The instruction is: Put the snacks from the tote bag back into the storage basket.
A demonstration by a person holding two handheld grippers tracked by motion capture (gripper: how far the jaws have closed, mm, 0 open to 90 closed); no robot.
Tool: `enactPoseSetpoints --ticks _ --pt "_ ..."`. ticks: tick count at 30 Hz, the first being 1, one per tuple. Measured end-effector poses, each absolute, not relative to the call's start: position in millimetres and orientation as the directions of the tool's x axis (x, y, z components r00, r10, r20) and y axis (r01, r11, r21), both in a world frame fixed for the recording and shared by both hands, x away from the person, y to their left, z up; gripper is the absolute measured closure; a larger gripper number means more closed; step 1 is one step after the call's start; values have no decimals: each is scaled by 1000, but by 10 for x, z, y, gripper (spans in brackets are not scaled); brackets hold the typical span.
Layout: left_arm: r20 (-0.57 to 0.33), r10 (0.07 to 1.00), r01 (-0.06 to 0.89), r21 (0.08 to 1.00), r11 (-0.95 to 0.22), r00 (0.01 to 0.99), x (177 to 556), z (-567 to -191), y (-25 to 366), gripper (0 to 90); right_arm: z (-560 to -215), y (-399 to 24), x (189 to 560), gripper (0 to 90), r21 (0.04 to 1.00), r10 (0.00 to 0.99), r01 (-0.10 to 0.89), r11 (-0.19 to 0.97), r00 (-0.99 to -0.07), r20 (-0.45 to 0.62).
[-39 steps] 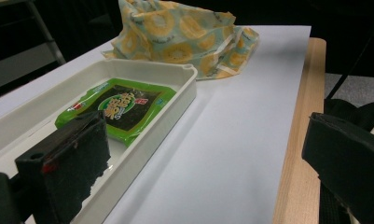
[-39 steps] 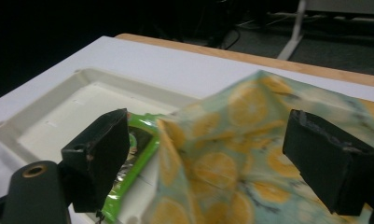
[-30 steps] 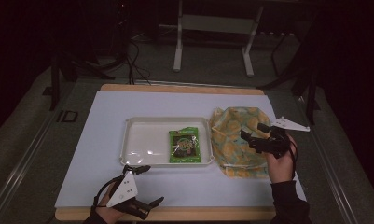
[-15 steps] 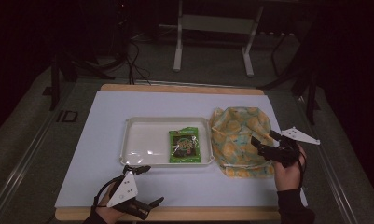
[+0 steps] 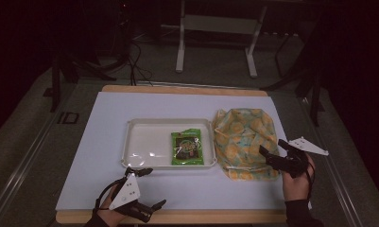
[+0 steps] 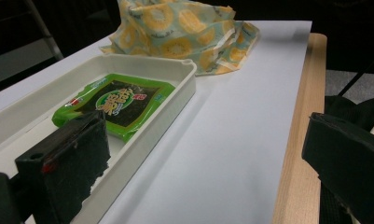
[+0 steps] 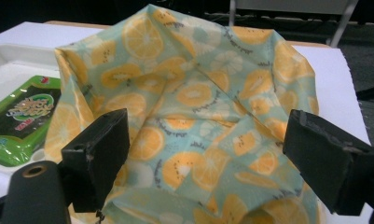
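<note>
A white tray (image 5: pixel 140 142) lies mid-table with a green snack packet (image 5: pixel 187 147) in its right end. To the tray's right sits a crumpled cloth bag printed with orange slices (image 5: pixel 244 139). My right gripper (image 5: pixel 272 148) stands open at the bag's near right corner, with its jaws on either side of the cloth (image 7: pixel 198 88) and nothing held. My left gripper (image 5: pixel 151 188) rests open near the front edge, just in front of the tray's left part. Along its jaws I see the tray rim (image 6: pixel 175 88), the packet (image 6: pixel 114 105) and the bag (image 6: pixel 180 28) beyond.
A white mat (image 5: pixel 107 113) covers the wooden table, whose bare edge (image 6: pixel 296 140) runs along the front. Dark floor surrounds the table. A metal stand (image 5: pixel 215 28) and cables (image 5: pixel 130 61) are behind it.
My right gripper has drawn back slightly toward the near edge along the bag's right side. The left gripper, tray, packet and bag have stayed put.
</note>
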State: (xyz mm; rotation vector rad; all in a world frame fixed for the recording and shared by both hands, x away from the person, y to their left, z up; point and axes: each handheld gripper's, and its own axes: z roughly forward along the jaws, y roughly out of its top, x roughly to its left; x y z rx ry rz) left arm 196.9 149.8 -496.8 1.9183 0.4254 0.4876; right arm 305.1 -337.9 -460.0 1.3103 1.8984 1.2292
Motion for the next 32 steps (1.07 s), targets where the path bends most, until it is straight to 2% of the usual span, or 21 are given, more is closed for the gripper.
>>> enactPoseSetpoints --ticks 17,32 --pt "143 494 64 923 -378 858 1961 -4962 1489 13 -4748 -3524 2919 145 878 933 470 86 -347 94" --pt "135 501 72 925 -373 855 1969 -4954 1495 12 -4775 -3454 2952 151 869 917 482 111 -387 97"
